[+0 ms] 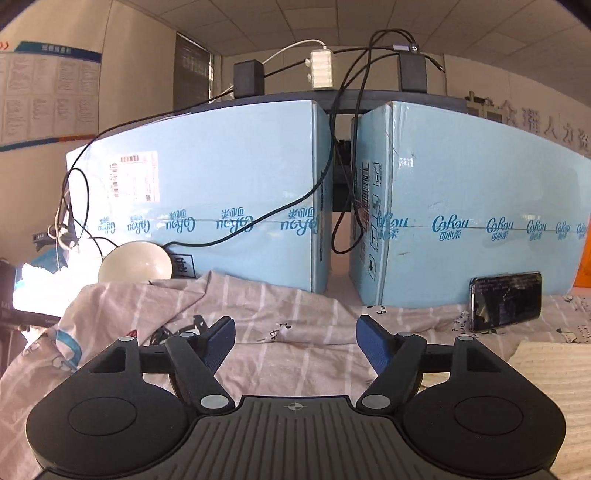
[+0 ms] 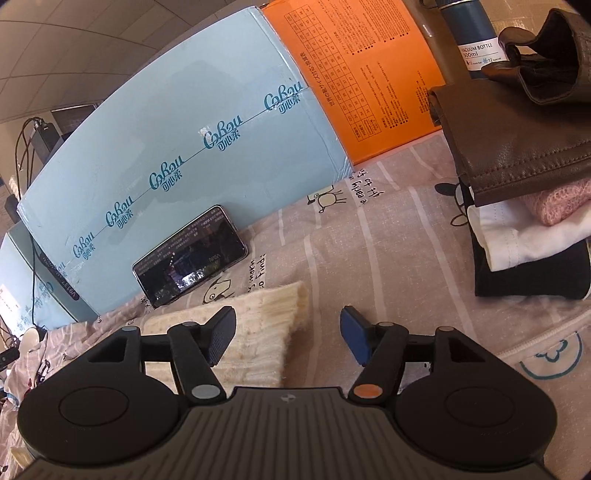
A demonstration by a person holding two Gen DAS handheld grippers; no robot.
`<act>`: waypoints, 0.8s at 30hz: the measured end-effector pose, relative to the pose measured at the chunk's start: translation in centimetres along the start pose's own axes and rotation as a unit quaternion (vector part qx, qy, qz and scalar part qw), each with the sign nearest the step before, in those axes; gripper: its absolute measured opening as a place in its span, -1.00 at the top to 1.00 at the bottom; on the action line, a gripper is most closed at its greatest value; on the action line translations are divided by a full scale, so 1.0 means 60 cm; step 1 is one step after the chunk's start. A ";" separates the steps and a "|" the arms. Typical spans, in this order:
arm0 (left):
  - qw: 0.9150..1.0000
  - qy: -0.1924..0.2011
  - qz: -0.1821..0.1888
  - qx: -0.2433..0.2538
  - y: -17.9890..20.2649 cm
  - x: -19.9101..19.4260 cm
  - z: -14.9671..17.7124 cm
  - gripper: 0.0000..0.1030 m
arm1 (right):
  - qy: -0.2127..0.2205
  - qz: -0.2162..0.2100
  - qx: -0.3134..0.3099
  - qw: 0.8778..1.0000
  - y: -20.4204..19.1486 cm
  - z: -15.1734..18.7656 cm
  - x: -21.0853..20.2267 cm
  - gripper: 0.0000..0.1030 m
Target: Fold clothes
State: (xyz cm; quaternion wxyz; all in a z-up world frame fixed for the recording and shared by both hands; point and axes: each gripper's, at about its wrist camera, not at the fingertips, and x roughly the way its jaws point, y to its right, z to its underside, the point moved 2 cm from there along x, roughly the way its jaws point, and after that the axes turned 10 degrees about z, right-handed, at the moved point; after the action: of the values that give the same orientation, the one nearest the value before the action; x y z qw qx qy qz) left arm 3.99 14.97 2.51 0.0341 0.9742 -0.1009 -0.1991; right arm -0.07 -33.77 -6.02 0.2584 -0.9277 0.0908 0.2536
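Observation:
A cream ribbed knit garment (image 2: pixel 255 332) lies on the pink striped bedsheet (image 2: pixel 369 258); its corner also shows at the right edge of the left wrist view (image 1: pixel 554 380). My right gripper (image 2: pixel 288 336) is open and empty, its left finger over the knit's edge, its right finger over bare sheet. My left gripper (image 1: pixel 295 343) is open and empty, hovering above the sheet (image 1: pixel 295 314) to the left of the knit. A stack of folded clothes (image 2: pixel 524 206), brown leather on top, then pink, white and black, sits at the right.
Two light blue cardboard boxes (image 1: pixel 207 199) (image 1: pixel 480 206) stand at the back with cables hanging over them. A phone (image 1: pixel 506 301) (image 2: pixel 190 256) leans against the right box. A white bowl (image 1: pixel 135 262) lies at the left. An orange box (image 2: pixel 362 74) and a vacuum bottle (image 2: pixel 469 33) stand behind the stack.

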 end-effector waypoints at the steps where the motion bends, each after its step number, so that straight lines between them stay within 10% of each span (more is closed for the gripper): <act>1: 0.999 -0.004 0.016 -0.030 -0.002 -0.023 0.015 -0.47 | -0.001 -0.002 0.002 1.000 0.000 0.000 -0.001 -0.21; 9: 0.983 -0.064 0.050 -0.162 -0.021 -0.075 0.149 -0.34 | -0.007 -0.014 0.025 1.000 0.004 -0.002 -0.007 -0.22; 12: 0.981 -0.075 0.080 -0.161 -0.016 -0.059 0.162 0.68 | -0.013 -0.028 0.037 0.999 0.007 -0.001 -0.012 -0.22; 18: 0.979 0.052 0.178 -0.091 0.036 -0.095 0.111 0.79 | -0.020 -0.034 0.037 0.999 0.007 0.002 -0.009 -0.21; 24: 0.994 0.033 0.085 -0.061 0.009 -0.104 0.114 0.78 | -0.024 -0.039 0.032 0.998 0.005 0.003 -0.009 -0.21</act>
State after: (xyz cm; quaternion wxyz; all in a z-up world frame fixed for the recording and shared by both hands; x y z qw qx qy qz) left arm -4.42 15.56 -1.36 0.1134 0.9642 -0.1702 -0.1685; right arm -0.71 -33.91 -6.01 0.2999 -0.9155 0.0566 0.2623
